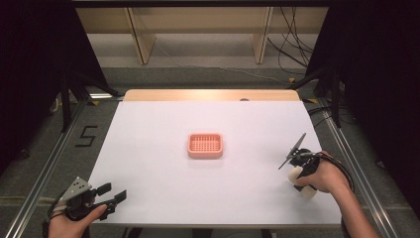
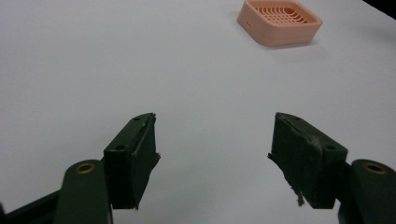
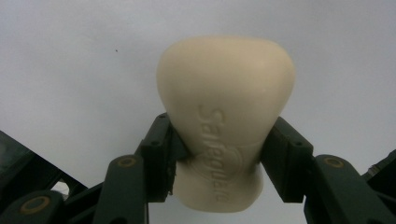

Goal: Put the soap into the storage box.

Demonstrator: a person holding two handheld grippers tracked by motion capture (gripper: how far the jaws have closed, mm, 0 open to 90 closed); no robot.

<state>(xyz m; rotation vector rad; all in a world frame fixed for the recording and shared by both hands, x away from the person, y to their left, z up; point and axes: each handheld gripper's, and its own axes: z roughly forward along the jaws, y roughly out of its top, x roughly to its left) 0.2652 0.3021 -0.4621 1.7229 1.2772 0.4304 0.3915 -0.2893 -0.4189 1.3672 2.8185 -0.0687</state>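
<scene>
Our right tool (image 3: pixel 219 154) is clamped on the soap (image 3: pixel 224 116); left tool (image 2: pixel 210 158) gapes. We should carry it level, lowering squarely into the dish (image 1: pixel 205 145).

the bench (image 1: pixel 148 163) has a plain white top, with a strip of pale wood (image 1: pixel 208 94) showing along its far edge. a pink soap dish (image 1: pixel 204 145) sits flat on the white, about mid-bench, its ribbed, slotted floor facing up. from the dish, the wooden strip lies well beyond, on the far side. a small dark mark (image 1: pixel 244 99) sits at the seam of wood and white, beyond the dish and a little to its right.
</scene>
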